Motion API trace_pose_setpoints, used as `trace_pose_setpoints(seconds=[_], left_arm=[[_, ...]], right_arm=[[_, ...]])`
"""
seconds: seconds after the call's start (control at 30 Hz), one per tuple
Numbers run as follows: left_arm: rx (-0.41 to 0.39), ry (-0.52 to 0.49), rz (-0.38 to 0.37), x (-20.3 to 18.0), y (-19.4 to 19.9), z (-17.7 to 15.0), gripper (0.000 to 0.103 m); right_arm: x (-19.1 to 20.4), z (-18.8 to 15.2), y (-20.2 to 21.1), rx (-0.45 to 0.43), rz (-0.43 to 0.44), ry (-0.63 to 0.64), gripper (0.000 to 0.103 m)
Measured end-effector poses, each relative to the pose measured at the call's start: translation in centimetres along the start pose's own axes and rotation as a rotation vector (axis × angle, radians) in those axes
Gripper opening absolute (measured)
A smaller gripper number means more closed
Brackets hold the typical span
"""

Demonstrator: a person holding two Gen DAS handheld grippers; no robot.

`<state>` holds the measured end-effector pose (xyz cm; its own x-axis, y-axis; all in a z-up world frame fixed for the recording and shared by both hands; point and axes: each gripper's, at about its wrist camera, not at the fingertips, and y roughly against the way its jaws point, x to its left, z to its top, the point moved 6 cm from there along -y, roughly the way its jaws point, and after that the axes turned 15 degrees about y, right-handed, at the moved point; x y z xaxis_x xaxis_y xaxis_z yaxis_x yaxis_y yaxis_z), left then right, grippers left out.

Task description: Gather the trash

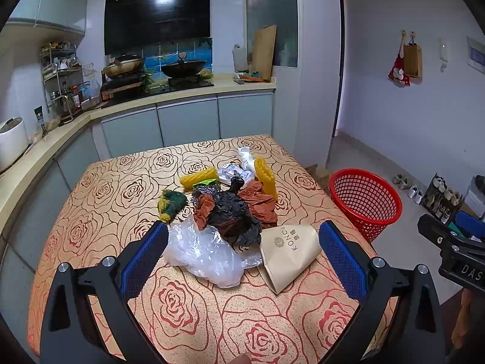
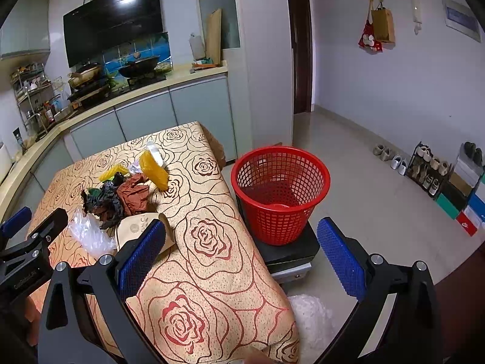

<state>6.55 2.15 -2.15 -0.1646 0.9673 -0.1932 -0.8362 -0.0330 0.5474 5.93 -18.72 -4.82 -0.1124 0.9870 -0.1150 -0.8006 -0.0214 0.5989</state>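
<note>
Trash (image 1: 230, 212) is lying heaped near the middle of a table (image 1: 121, 200) draped in a rose-patterned cloth, a jumble of crumpled black plastic (image 1: 233, 215), one clear plastic bag (image 1: 200, 251), one tan paper bag (image 1: 288, 251) printed with a logo, rust-brown crumpled paper (image 1: 257, 200), two yellow ridged pieces (image 1: 198, 177), one green-and-yellow sponge (image 1: 171, 204) and some white wrappers (image 1: 239, 171) at the far side. One red mesh basket (image 2: 280, 191) is sitting on a dark stool (image 2: 288, 253) just beside the table's right edge, holding nothing that shows. Two grippers are hovering over the near end of the table: the left gripper (image 1: 242, 254) is spreading its blue-padded jaws wide, framing the clear bag and the paper bag without touching either, while the right gripper (image 2: 242, 253) is also gaping wide with nothing between its pads, one finger over the cloth and the other over the floor. The left wrist view is showing the whole pile head-on, including the sponge and wrappers, which are mostly hidden from the right. The right wrist view is revealing the basket's bare bottom, the stool beneath it and a white crinkled mass (image 2: 312, 318) on the floor beside the table.
</note>
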Motion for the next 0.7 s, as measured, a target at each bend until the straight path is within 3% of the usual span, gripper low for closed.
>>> trace_pose_setpoints(seconds=[0.47,0.7], left_arm=[[0.000,0.006,0.002,0.4,0.0,-0.1,0.096],[0.017,0.035,0.041,3.0,-0.7,-0.2,0.096]], right_arm=[[0.2,0.1,-0.1,0.002,0.002,0.003,0.098],[1.1,0.0,-1.0,0.023,0.034,0.013,0.098]])
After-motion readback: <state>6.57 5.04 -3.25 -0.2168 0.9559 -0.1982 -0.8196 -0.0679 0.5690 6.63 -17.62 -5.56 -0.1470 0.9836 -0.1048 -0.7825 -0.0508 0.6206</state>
